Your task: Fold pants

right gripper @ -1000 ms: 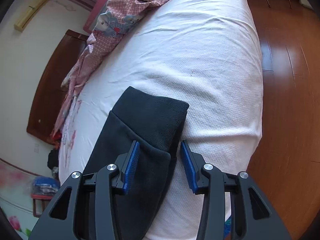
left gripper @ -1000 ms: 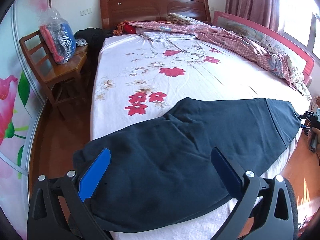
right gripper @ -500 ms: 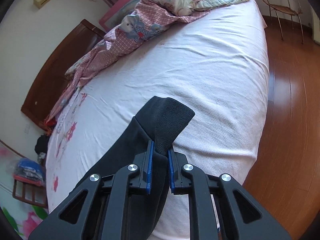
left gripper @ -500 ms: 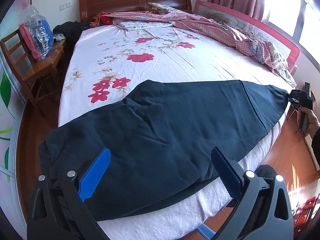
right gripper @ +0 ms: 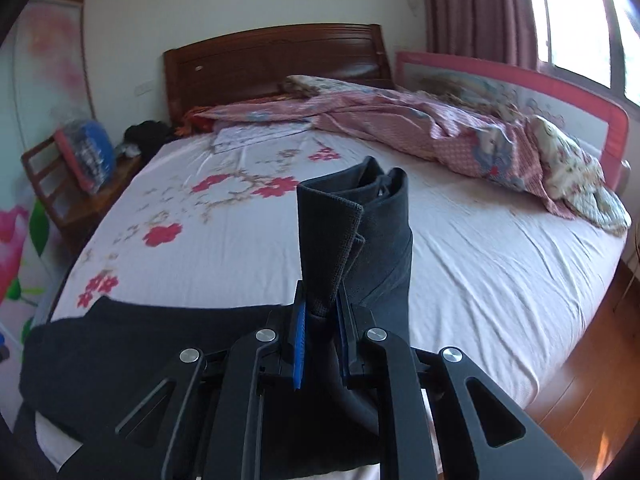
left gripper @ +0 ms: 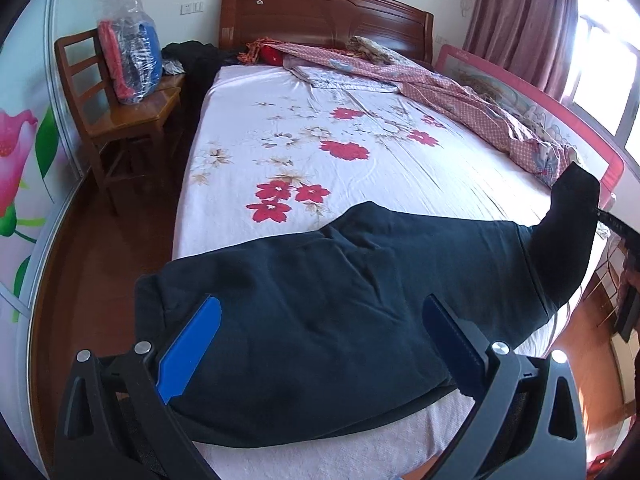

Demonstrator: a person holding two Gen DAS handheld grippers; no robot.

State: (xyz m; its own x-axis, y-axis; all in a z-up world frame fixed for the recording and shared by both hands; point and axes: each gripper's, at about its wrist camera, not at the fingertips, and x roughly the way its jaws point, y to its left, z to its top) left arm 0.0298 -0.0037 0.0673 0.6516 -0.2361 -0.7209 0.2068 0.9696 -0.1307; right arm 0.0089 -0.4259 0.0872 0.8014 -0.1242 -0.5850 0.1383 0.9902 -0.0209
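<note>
1. The dark pants [left gripper: 320,312] are lying across the near edge of the bed [left gripper: 400,184], on its flowered sheet.
2. The left gripper [left gripper: 320,348] is hovering over the waist end with its 2 blue-padded fingers spread wide and gripping nothing.
3. The right gripper [right gripper: 320,344] is pinching the cuff end [right gripper: 332,232] tightly between its pads, and that end is standing up off the sheet.
4. A pink quilt [right gripper: 460,140] is lying bunched along the far side, by the rail.

Wooden bed [left gripper: 320,8], chair [left gripper: 120,120], sunlit window [right gripper: 580,20].
</note>
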